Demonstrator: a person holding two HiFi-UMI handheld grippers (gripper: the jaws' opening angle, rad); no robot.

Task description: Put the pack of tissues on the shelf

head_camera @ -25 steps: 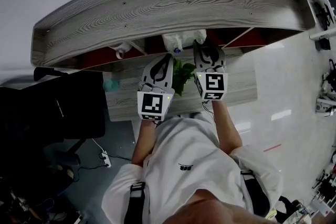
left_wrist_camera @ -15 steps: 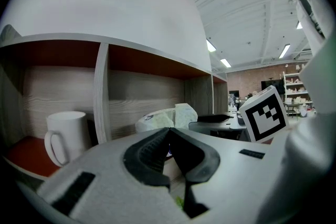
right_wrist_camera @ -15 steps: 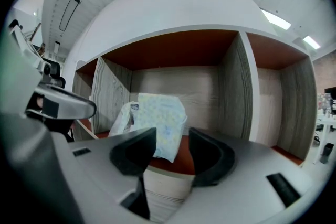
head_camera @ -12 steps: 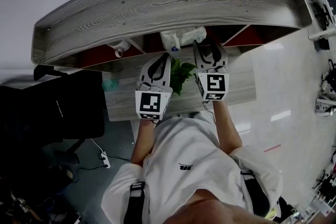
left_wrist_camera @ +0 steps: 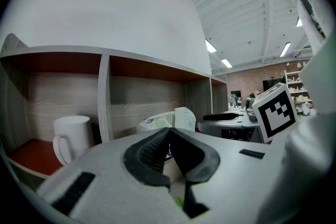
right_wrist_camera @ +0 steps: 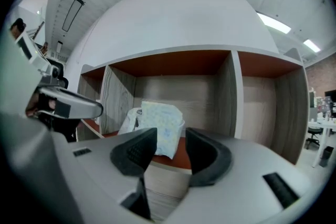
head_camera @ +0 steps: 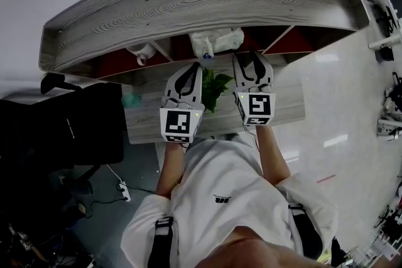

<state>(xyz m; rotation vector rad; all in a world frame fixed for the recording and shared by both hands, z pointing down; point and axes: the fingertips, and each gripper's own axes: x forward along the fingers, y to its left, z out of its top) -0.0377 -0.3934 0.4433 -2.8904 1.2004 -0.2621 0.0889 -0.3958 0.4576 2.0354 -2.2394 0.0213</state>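
Note:
The pack of tissues (right_wrist_camera: 157, 123), pale and crinkled, lies on the red floor of the shelf's (head_camera: 188, 3) middle compartment; it also shows in the head view (head_camera: 217, 42) and the left gripper view (left_wrist_camera: 168, 119). My right gripper (right_wrist_camera: 171, 136) hangs just in front of it. Its jaws stand wide and are closing slightly, with nothing between the pads. In the head view the right gripper (head_camera: 253, 66) is just below the pack. My left gripper (left_wrist_camera: 169, 131) is shut and empty, and sits left of the right one (head_camera: 188, 75).
A white mug (left_wrist_camera: 71, 136) stands in the compartment left of the pack. A green plant (head_camera: 213, 88) sits on the wooden desk (head_camera: 282, 103) between the grippers. A black chair (head_camera: 69, 125) is at the left. An upright divider (right_wrist_camera: 235, 97) bounds the compartment at right.
The right gripper's jaws have come off the pack and drawn back a little. The pack stays on the shelf. The left gripper has barely moved.

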